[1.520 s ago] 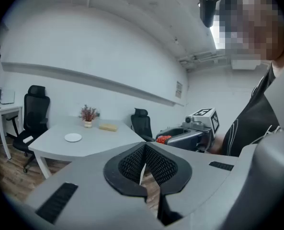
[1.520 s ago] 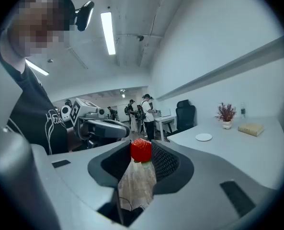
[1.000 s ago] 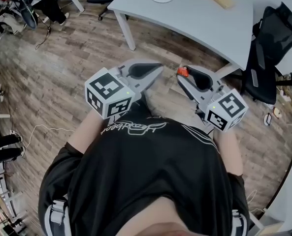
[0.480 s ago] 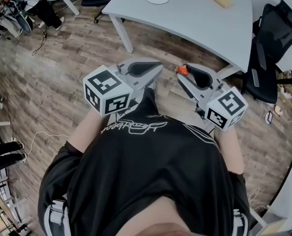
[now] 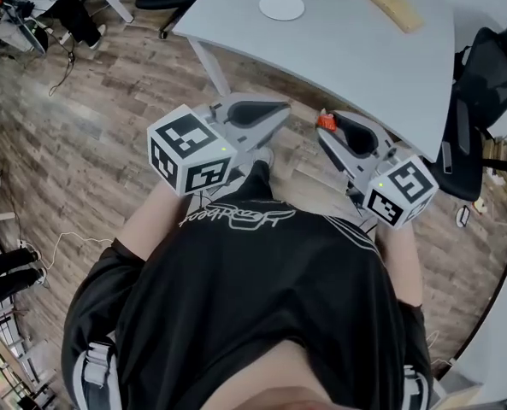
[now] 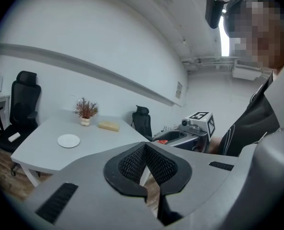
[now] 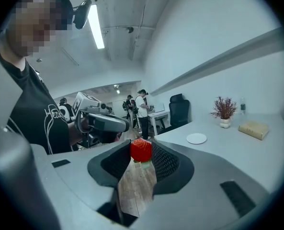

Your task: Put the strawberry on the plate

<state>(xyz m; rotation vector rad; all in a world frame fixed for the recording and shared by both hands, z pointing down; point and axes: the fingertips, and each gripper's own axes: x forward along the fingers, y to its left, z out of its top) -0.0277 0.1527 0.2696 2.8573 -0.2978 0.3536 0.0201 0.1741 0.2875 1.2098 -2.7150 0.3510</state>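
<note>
A red strawberry (image 7: 140, 148) sits pinched between the tips of my right gripper (image 7: 142, 154), held in the air above the wooden floor. In the head view the strawberry (image 5: 325, 121) shows at the right gripper (image 5: 327, 126) tip, just short of the white table's near edge. The small white plate (image 5: 281, 6) lies on the far side of the table (image 5: 347, 49); the same plate (image 7: 196, 138) is to the right beyond the jaws. My left gripper (image 5: 280, 116) hangs beside the right one, its jaws shut with nothing in them (image 6: 145, 145). The plate (image 6: 68, 140) lies left of it.
A yellowish block (image 5: 397, 8) and a potted plant (image 7: 223, 110) stand on the table past the plate. A black office chair (image 5: 482, 84) is at the table's right end. People stand by desks (image 7: 142, 110) far back. Cables (image 5: 61, 229) lie on the floor at left.
Both grippers have drifted slightly right and toward the table, which now sits a little nearer. The strawberry stays in the right gripper; the left jaws stay shut.
</note>
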